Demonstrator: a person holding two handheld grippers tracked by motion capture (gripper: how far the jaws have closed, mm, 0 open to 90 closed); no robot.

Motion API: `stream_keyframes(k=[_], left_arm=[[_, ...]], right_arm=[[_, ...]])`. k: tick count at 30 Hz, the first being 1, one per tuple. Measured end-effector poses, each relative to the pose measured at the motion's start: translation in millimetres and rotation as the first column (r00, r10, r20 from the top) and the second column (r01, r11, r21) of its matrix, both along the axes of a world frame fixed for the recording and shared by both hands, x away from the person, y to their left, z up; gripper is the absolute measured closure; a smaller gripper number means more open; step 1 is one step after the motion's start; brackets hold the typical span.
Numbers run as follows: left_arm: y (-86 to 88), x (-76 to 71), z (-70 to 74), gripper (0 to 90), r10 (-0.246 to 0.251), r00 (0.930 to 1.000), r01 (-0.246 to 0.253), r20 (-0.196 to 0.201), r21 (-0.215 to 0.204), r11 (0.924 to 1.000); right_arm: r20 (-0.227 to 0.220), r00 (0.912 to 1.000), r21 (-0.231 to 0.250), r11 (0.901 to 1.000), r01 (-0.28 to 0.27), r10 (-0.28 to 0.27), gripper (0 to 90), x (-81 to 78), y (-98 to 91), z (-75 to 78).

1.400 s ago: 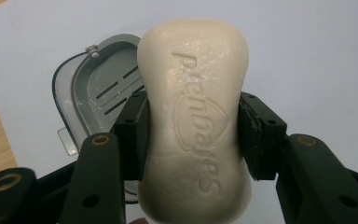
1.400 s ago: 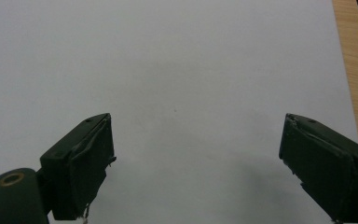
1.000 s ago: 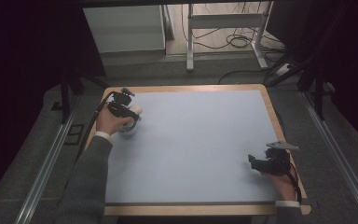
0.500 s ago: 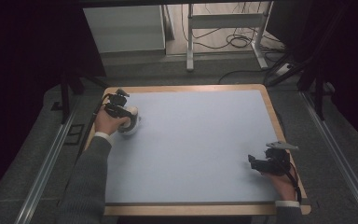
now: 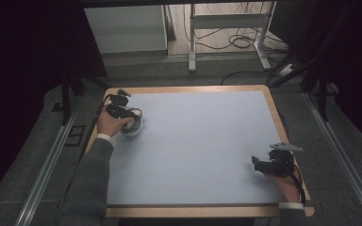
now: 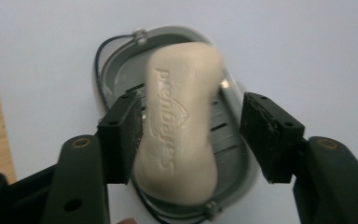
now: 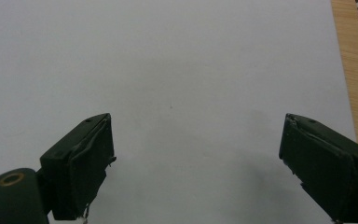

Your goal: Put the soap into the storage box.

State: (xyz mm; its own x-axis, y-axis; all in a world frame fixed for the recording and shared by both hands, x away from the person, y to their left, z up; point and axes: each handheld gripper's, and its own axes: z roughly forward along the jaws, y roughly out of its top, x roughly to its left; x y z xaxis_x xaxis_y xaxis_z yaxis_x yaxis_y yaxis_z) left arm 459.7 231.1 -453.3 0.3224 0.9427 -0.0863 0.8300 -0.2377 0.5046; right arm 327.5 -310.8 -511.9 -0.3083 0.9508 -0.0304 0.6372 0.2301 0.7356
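While the left gripper (image 6: pixel 189 140) hangs over the soap (image 6: pixel 179 123), its fingers (image 6: pixel 121 135) are spread on either side of the bar, one pad touching or nearly touching one long edge, the other standing clear, so nothing is clamped. The soap lies tilted across a grey dish (image 6: pixel 233 140) with a slotted floor, one end riding up toward the rim. In the high view the dish (image 5: pixel 134 127) sits at the far left corner of the surface (image 5: pixel 202 141), just inside the wooden border, under the left hand (image 5: pixel 111 123).

Now the handling: the bar looks smooth, rounded and waisted, likely slick and firm, light enough for one gripper. The narrow waist across the short width looks the best hold; the domed ends would likely squirt out. The dish looks light and may slide if nudged.

Pose: the left forearm reaches forward along the left edge, wrist bent down over the dish. The right gripper (image 5: pixel 268 165) rests near the right front corner, well apart, its fingers (image 7: pixel 81 165) wide open above bare surface, holding nothing.
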Motion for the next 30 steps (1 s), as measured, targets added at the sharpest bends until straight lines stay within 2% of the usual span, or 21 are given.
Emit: stream_keyframes(k=[8, 9, 10, 11, 12, 13, 14, 15, 17, 18, 19, 22, 25, 26, 27, 29, 30], left_arm=[[-5.5, -20.8, 13.1, 31.5, -0.052, 0.9972, 0.054, 0.053, -0.040, 0.9977], [-7.1, -24.8, 14.0, 31.3, -0.063, 0.9962, 0.065, 0.061, -0.042, 0.9970], [-12.8, -33.8, 15.0, 30.6, -0.096, 0.9921, 0.100, 0.081, -0.038, 0.9943], [-12.8, -33.8, 15.0, 30.5, -0.096, 0.9921, 0.100, 0.081, -0.038, 0.9943], [-16.2, -38.8, 14.8, 30.5, -0.119, 0.9891, 0.123, 0.086, -0.039, 0.9916], [-18.8, -42.5, 14.0, 30.1, -0.136, 0.9865, 0.140, 0.091, -0.040, 0.9894], [-23.0, -47.9, 11.8, 29.8, -0.168, 0.9805, 0.173, 0.101, -0.034, 0.9844], [-23.0, -47.9, 11.8, 29.3, -0.168, 0.9805, 0.173, 0.101, -0.034, 0.9844], [-29.0, -56.3, 6.6, 29.1, -0.214, 0.9703, 0.219, 0.113, -0.030, 0.9753], [-30.6, -59.2, 4.8, 28.9, -0.227, 0.9668, 0.232, 0.118, -0.036, 0.9720], [-30.6, -59.2, 4.8, 28.5, -0.227, 0.9668, 0.232, 0.118, -0.036, 0.9720], [-34.2, -71.6, -2.1, 28.1, -0.248, 0.9586, 0.258, 0.140, -0.056, 0.9646], [-36.1, -78.6, -6.9, 28.2, -0.250, 0.9577, 0.260, 0.143, -0.059, 0.9638], [-36.8, -84.9, -11.2, 28.1, -0.258, 0.9557, 0.270, 0.142, -0.074, 0.9600], [-36.8, -84.9, -11.2, 27.9, -0.258, 0.9557, 0.270, 0.142, -0.074, 0.9600], [-37.0, -97.9, -20.6, 27.8, -0.246, 0.9570, 0.263, 0.155, -0.100, 0.9597], [-37.0, -97.9, -20.6, 27.9, -0.246, 0.9570, 0.263, 0.155, -0.100, 0.9597]], right_arm=[[0.004, 1.0000, -0.006, 1.0000, -0.003, 0.003, 9.9, -0.1, 1.1, -0.3], [0.004, 1.0000, -0.006, 1.0000, -0.003, 0.003, 9.9, -0.2, 1.4, -0.2], [0.004, 1.0000, -0.006, 1.0000, -0.004, 0.004, 9.8, -0.3, 1.8, -0.1], [0.004, 1.0000, -0.006, 1.0000, -0.004, 0.004, 9.8, -0.3, 1.8, -0.1], [0.008, 0.9999, -0.004, 1.0000, -0.008, 0.008, 9.8, -0.5, 2.0, 0.0], [0.021, 0.9997, -0.005, 0.9999, -0.011, 0.011, 9.9, -1.0, 2.5, 0.7], [0.031, 0.9994, -0.004, 0.9998, -0.017, 0.017, 9.9, -2.1, 3.3, 2.9], [0.036, 0.9992, 0.001, 0.9998, -0.019, 0.019, 9.9, -2.8, 3.6, 4.0], [0.042, 0.9989, 0.001, 0.9998, -0.021, 0.021, 9.9, -3.4, 3.7, 5.4], [0.044, 0.9988, 0.001, 0.9998, -0.022, 0.022, 9.9, -3.5, 3.4, 5.7], [0.044, 0.9988, 0.001, 0.9998, -0.022, 0.022, 9.9, -3.5, 3.4, 5.7], [0.053, 0.9985, 0.006, 0.9998, -0.016, 0.016, 9.9, -3.7, 1.7, 6.4], [0.054, 0.9984, 0.008, 0.9999, -0.014, 0.014, 9.9, -3.8, 1.2, 6.9], [0.055, 0.9983, 0.008, 0.9998, -0.018, 0.018, 9.9, -4.1, 1.3, 7.3], [0.055, 0.9983, 0.008, 0.9998, -0.018, 0.018, 9.9, -4.1, 1.3, 7.3], [0.057, 0.9982, 0.008, 0.9998, -0.020, 0.020, 9.9, -4.1, 2.0, 7.4], [0.057, 0.9981, 0.007, 0.9997, -0.022, 0.021, 9.9, -4.1, 2.3, 7.4]])
